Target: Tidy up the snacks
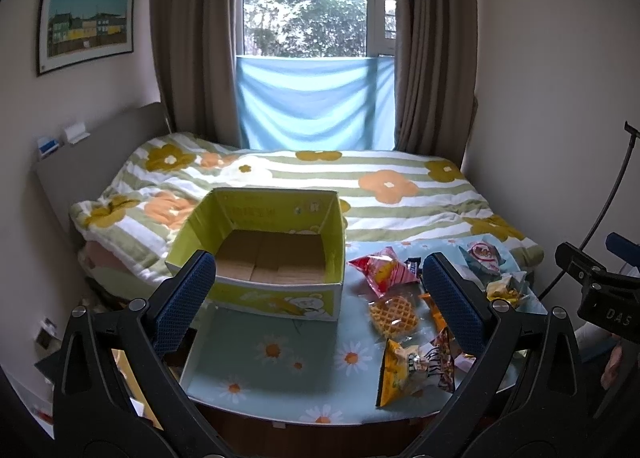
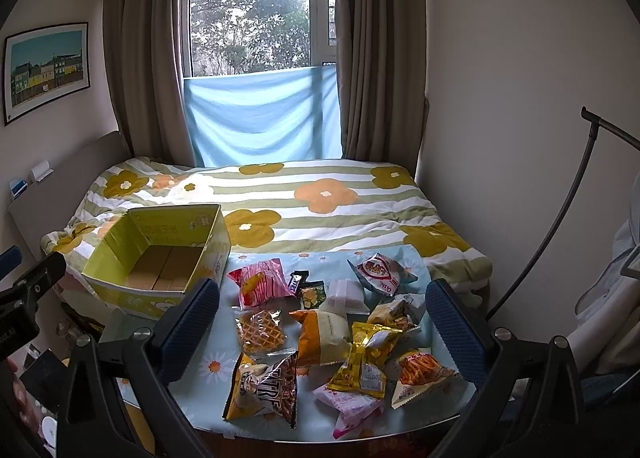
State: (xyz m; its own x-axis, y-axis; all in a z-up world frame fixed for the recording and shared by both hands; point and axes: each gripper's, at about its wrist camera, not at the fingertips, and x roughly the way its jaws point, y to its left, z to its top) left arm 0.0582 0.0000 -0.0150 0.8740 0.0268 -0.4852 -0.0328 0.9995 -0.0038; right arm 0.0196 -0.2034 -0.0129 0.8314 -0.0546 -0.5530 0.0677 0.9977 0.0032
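An empty yellow-green cardboard box (image 1: 276,294) (image 2: 120,290) stands on the left of a small table covered by a daisy-print cloth (image 1: 280,362) (image 2: 208,370). Several snack packets lie in a loose pile to its right: a pink-red bag (image 1: 384,268) (image 2: 260,282), a wrapped waffle (image 1: 394,316) (image 2: 260,332), a yellow-brown bag (image 1: 416,370) (image 2: 264,386), an orange-white bag (image 2: 320,334) and a gold packet (image 2: 364,366). My left gripper (image 1: 320,302) hovers open over the table in front of the box. My right gripper (image 2: 324,318) hovers open above the snack pile. Neither holds anything.
A bed with a flower-striped quilt (image 1: 320,182) (image 2: 320,202) lies right behind the table. The other gripper shows at the right edge (image 1: 600,290) of the left wrist view and the left edge (image 2: 24,298) of the right wrist view. A black curved stand (image 2: 560,218) rises at right.
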